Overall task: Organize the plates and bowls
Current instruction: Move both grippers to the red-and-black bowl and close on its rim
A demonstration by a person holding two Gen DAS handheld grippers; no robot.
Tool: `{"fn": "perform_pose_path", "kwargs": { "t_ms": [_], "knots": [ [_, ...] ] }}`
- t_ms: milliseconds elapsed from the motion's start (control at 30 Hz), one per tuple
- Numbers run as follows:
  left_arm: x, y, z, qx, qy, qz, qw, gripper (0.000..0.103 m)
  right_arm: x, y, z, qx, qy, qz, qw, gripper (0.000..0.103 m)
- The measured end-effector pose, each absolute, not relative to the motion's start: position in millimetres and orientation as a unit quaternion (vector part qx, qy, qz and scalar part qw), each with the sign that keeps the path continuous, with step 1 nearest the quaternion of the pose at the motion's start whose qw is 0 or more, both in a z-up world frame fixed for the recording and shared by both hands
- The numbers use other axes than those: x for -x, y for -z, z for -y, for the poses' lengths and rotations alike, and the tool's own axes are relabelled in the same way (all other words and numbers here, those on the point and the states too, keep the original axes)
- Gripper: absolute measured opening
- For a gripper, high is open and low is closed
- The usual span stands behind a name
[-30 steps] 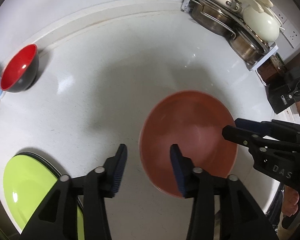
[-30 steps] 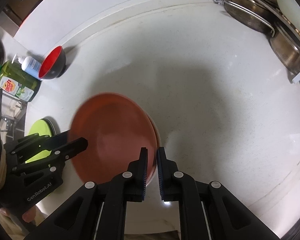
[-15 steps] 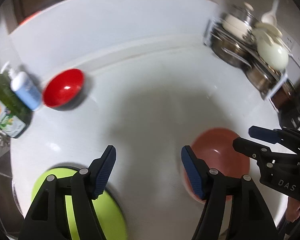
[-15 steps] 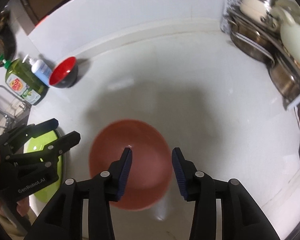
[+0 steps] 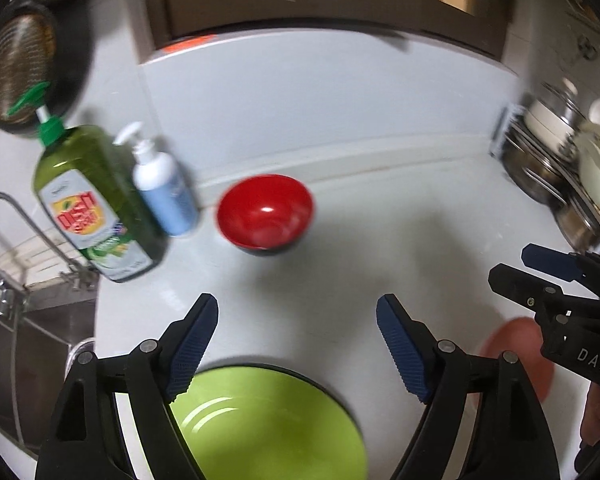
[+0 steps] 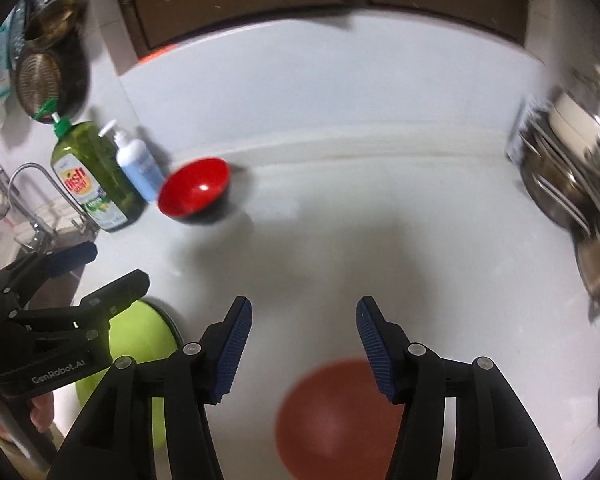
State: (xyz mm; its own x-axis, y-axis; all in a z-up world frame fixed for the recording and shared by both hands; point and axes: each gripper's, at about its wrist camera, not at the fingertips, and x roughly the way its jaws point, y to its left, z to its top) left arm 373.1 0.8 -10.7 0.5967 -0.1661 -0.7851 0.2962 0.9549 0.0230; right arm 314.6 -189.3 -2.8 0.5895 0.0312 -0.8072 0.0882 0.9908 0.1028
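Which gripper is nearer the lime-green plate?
Left. The left gripper hangs directly over the lime-green plate; the right gripper is off to its right, above the terracotta bowl.

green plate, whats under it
A dark rim shows along the edge of the green plate, likely another plate beneath, both on the white counter. The left claw, open, covers part of the plate, so what lies underneath can't be confirmed.
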Motion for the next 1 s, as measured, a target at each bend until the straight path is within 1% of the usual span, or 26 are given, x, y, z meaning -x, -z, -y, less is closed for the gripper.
{"fn": "perform_pose_path", "kwargs": {
  "t_ms": [433,700,933,1000],
  "knots": [
    [-421,7,-57,-0.078,0.069,-0.413,0.905,0.082,-383,-6,132,-0.030,-0.029,-0.412,0.910,0.056],
    [-461,28,-69,-0.076,0.058,-0.422,0.902,0.082,-436,10,115,-0.029,-0.051,-0.431,0.900,0.056],
    [-492,54,-64,-0.070,0.069,-0.440,0.893,0.081,-476,33,109,-0.044,-0.053,-0.459,0.886,0.056],
    [-499,63,-59,-0.076,0.071,-0.447,0.889,0.078,-488,42,110,-0.058,-0.052,-0.470,0.879,0.056]
  ]
}}
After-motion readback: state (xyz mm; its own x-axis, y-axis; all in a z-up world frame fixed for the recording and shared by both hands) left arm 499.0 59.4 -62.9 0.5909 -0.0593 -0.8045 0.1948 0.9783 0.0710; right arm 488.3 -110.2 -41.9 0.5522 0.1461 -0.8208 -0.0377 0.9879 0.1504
